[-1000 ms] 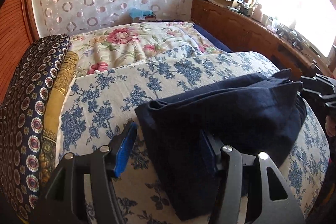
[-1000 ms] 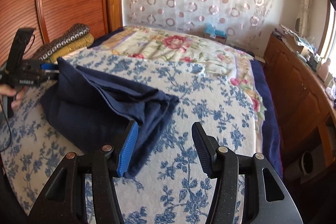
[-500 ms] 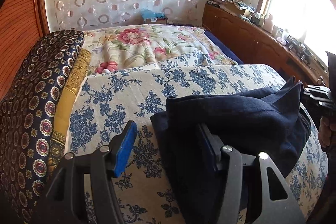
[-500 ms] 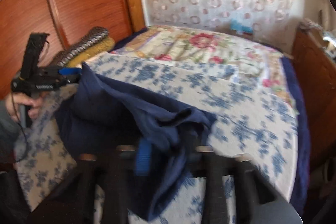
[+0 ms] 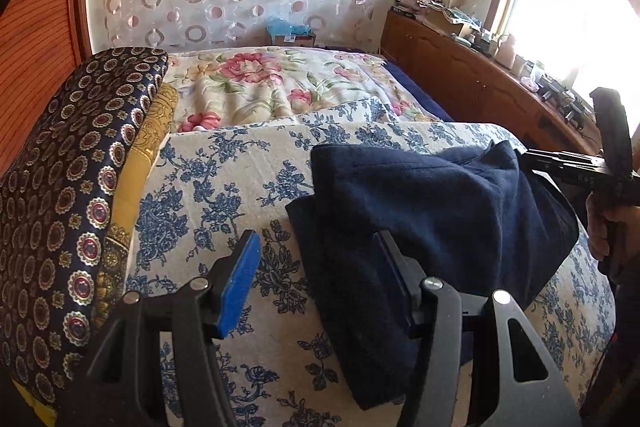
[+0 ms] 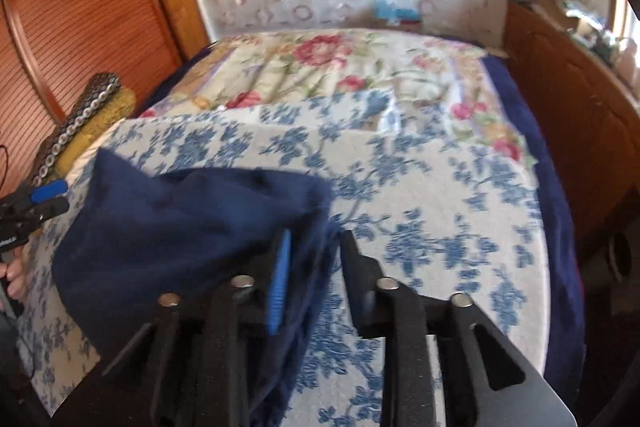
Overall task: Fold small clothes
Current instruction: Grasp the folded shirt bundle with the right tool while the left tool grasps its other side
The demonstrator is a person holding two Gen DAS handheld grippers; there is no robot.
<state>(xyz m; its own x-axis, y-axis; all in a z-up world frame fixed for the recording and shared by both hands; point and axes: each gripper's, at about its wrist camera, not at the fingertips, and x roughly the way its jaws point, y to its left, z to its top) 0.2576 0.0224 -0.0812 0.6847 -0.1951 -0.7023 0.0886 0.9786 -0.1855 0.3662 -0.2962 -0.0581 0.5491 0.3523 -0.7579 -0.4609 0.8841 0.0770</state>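
A dark navy garment (image 5: 432, 211) lies partly folded on the blue-flowered bedspread (image 5: 224, 195). My left gripper (image 5: 316, 267) is open, its right finger resting over the garment's near left edge and its blue-padded left finger over bare bedspread. In the right wrist view the garment (image 6: 176, 227) is bunched at the left, and my right gripper (image 6: 312, 263) is nearly shut on its right edge, cloth between the fingers. The right gripper also shows in the left wrist view (image 5: 568, 167) at the garment's far right corner. The left gripper shows at the left edge of the right wrist view (image 6: 40, 199).
Patterned navy and gold pillows (image 5: 72, 187) lie along the left. A pink-flowered quilt (image 5: 260, 87) covers the far half of the bed. A wooden cabinet (image 5: 480, 83) with clutter runs under the window on the right. A wooden headboard (image 6: 80, 27) stands at the left.
My right gripper has closed from wide open onto the garment's right edge and lifted it. The left gripper has stayed open, and its view has shifted slightly toward the pillows.
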